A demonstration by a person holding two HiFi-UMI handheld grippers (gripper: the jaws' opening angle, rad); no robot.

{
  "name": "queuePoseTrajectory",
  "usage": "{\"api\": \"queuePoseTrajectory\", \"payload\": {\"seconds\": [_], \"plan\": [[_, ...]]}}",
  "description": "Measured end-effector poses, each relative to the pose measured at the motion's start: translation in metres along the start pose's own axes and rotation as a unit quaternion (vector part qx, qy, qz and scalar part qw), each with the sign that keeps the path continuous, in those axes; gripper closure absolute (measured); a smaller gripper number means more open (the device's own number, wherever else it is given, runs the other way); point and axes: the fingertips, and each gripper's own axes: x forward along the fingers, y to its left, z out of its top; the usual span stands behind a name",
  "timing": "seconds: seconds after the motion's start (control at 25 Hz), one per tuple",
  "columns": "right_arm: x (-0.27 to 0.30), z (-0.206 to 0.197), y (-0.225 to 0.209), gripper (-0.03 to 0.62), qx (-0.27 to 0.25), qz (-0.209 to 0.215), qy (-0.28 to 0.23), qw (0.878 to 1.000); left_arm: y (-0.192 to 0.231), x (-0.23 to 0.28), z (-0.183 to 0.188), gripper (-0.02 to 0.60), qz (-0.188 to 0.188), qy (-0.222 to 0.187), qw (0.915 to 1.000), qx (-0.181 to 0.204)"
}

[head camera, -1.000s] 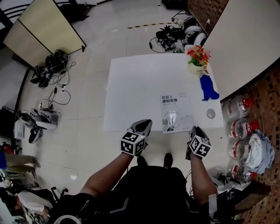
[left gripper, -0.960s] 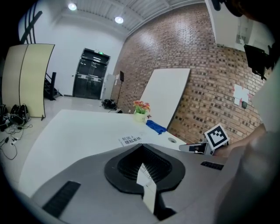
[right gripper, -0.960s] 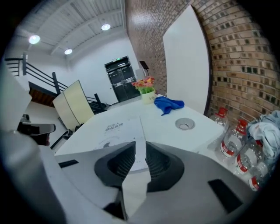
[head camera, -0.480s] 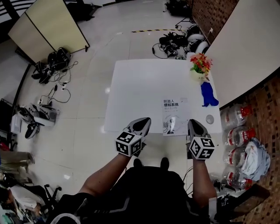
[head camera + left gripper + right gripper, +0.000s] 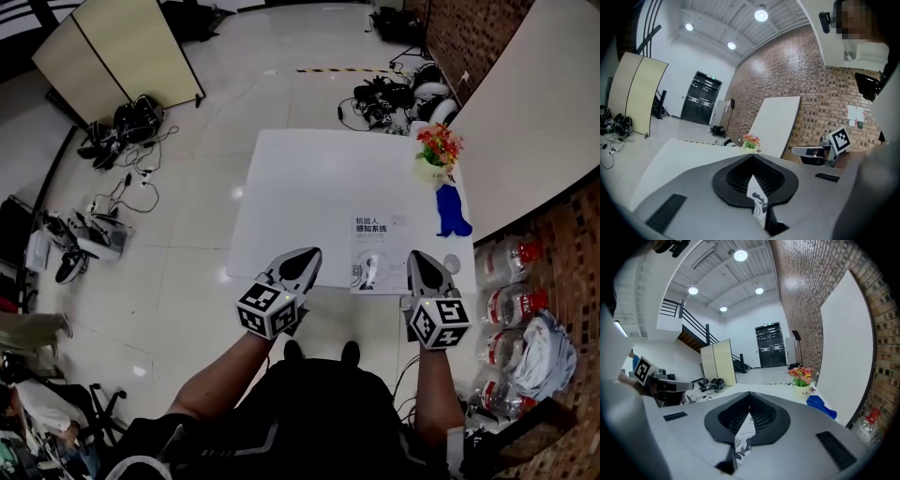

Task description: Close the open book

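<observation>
The book (image 5: 380, 251) lies closed and flat, cover up, on the table (image 5: 300, 187). It sits just ahead of my two grippers and between them, nearer my right gripper (image 5: 416, 259) than my left gripper (image 5: 312, 255). Neither gripper touches it. Both are held off the table's near edge, pointing forward and a little down. In each gripper view a sliver of the cover shows through the notch under the jaws.

My right jaws have just been closing and now stand together, tips meeting, with nothing between them. My left jaws are together too, tip to tip, and also hold nothing.

Beyond the book, ahead and to the right of my right gripper, a blue thing (image 5: 452, 211) lies near the table's right edge. A pot of red and yellow flowers (image 5: 436, 155) stands further ahead, at the far right corner. Just right of the book, close ahead of my right gripper, sits a small grey disc (image 5: 452, 262). It may be a lid, but it is too small to tell.

Off the table, right of my right gripper, clear bottles (image 5: 511, 281) with red caps lie on the floor along the brick wall. Far ahead and to the left of my left gripper, cables (image 5: 117, 141) are heaped on the floor near a folding screen (image 5: 131, 52).
</observation>
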Motion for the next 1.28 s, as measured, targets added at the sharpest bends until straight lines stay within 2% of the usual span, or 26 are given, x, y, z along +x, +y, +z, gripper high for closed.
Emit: {"api": "queuePoseTrajectory", "payload": {"seconds": [0.2, 0.48, 0.64, 0.84, 1.04, 1.16, 1.28], "plan": [[-0.007, 0.013, -0.002, 0.594, -0.019, 0.029, -0.006, 0.999, -0.015, -0.007, 0.014, 0.588, 0.014, -0.017, 0.9997, 0.011], [-0.010, 0.019, -0.005, 0.594, -0.044, 0.084, -0.015, 0.995, -0.035, -0.028, 0.022, 0.588, 0.058, -0.023, 0.9976, 0.030], [-0.014, 0.017, -0.001, 0.594, -0.050, 0.097, -0.020, 0.994, -0.046, -0.048, 0.021, 0.588, 0.077, -0.029, 0.9957, 0.043], [-0.048, 0.020, 0.037, 0.594, -0.062, 0.105, -0.033, 0.992, -0.065, -0.089, 0.018, 0.588, 0.073, -0.046, 0.9950, 0.051], [-0.104, 0.008, 0.089, 0.594, -0.084, 0.078, -0.026, 0.993, -0.087, -0.150, 0.001, 0.588, 0.059, -0.063, 0.9952, 0.045], [-0.143, -0.002, 0.133, 0.594, -0.092, 0.075, -0.019, 0.993, -0.102, -0.194, -0.014, 0.588, 0.051, -0.068, 0.9951, 0.050], [-0.181, -0.006, 0.167, 0.594, -0.088, 0.079, -0.015, 0.993, -0.108, -0.231, -0.025, 0.588, 0.067, -0.080, 0.9943, 0.022]]}}
